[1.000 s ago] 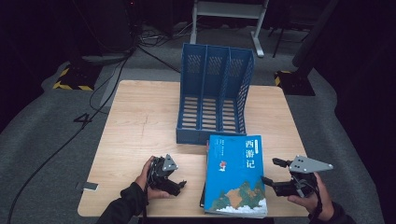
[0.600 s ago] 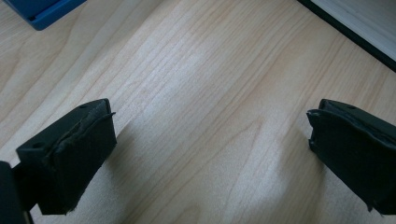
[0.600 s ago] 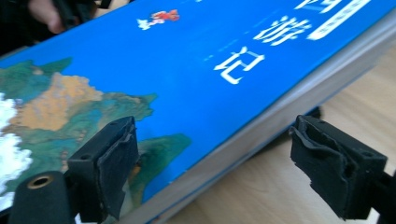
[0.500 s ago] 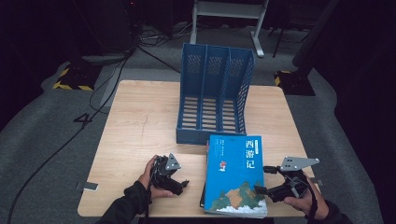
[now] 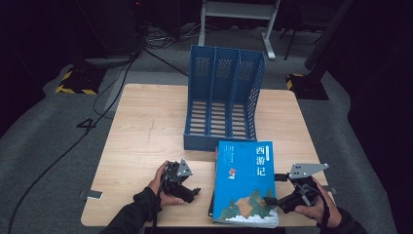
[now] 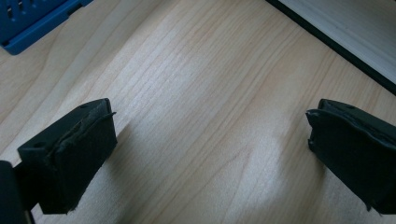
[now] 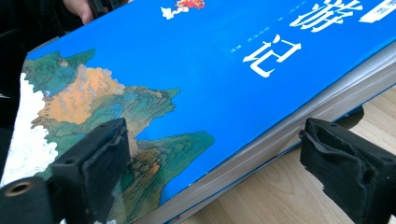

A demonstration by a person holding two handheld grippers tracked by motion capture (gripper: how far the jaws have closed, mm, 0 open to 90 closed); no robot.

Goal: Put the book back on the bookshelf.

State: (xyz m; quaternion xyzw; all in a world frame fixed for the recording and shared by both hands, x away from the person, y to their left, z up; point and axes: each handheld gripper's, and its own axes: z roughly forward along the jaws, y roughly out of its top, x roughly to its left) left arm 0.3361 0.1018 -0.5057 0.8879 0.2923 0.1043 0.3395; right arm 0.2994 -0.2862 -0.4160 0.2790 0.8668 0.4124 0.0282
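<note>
Glossy blue paperback book (image 5: 246,183) lies flat at the pale wood-grain table's (image 5: 146,126) near edge before a slotted blue plastic file rack (image 5: 224,100), its thick page edge between the right gripper's (image 7: 215,172) just-opened rubbery jaws, while the left gripper (image 6: 210,154) gapes over bare wood.

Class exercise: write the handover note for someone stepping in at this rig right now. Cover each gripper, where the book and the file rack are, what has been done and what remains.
Left gripper: open, nothing between its jaws, low over bare table left of the book.
Right gripper: jaws have just been opening; they now straddle the book's right edge, one over the cover, one beside the page edge, pads not pressing.
Blue book: lies flat, cover up, at the near edge of the table, on top of something dark.
Blue file rack: upright behind the book, three slots, all empty.
Done: nothing filed yet.
Left, probably: grip the book, stand it up and slide it into a slot.
</note>
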